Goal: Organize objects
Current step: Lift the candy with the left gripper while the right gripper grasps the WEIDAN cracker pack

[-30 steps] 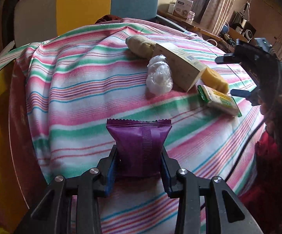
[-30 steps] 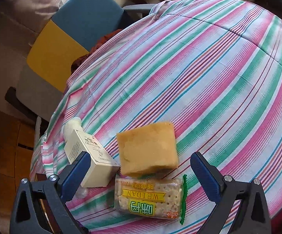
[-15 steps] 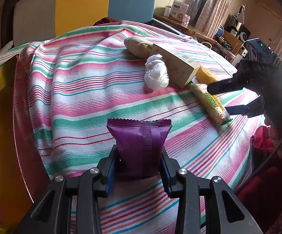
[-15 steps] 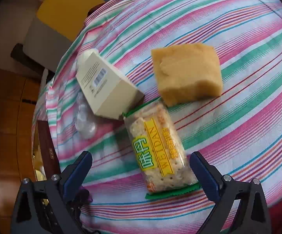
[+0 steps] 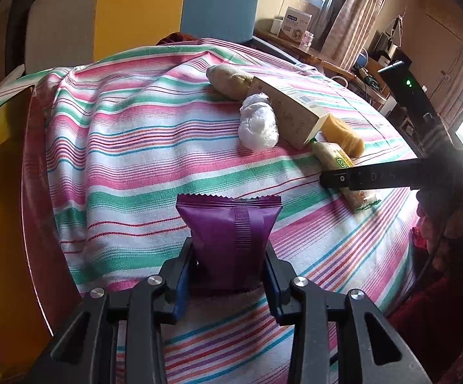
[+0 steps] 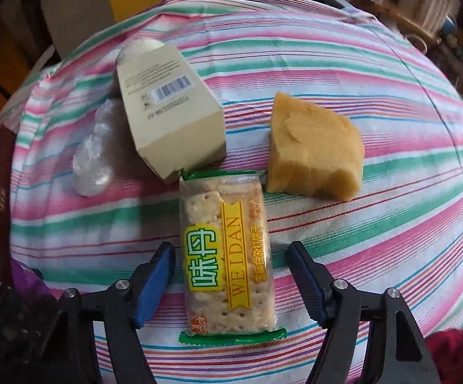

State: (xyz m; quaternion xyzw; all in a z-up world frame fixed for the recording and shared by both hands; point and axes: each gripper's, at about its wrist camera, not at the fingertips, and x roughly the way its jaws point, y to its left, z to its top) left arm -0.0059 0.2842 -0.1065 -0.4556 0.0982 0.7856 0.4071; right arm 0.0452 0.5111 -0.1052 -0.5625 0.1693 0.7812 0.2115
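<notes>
My left gripper (image 5: 228, 249) is shut on a purple snack packet (image 5: 229, 233), held upright over the striped tablecloth (image 5: 129, 147). My right gripper (image 6: 231, 252) is open, its blue pads on either side of a WEIDAN cracker packet (image 6: 228, 249) that lies flat on the cloth; the packet (image 5: 337, 160) and the right gripper's arm (image 5: 391, 176) also show in the left wrist view. Behind the crackers lie a yellow sponge (image 6: 314, 153), a beige carton (image 6: 170, 108) and a crumpled clear plastic bag (image 6: 93, 156).
A tan rounded object (image 5: 228, 80) lies behind the carton (image 5: 289, 112). The white bag (image 5: 258, 124) lies beside the carton. A dark red table edge (image 5: 36, 224) shows at the left. Yellow and blue chairs (image 5: 173, 3) stand behind the table.
My right gripper has swung round and come down over the cracker packet, so its open fingers now flank it. My left gripper still holds the purple packet and has moved little.
</notes>
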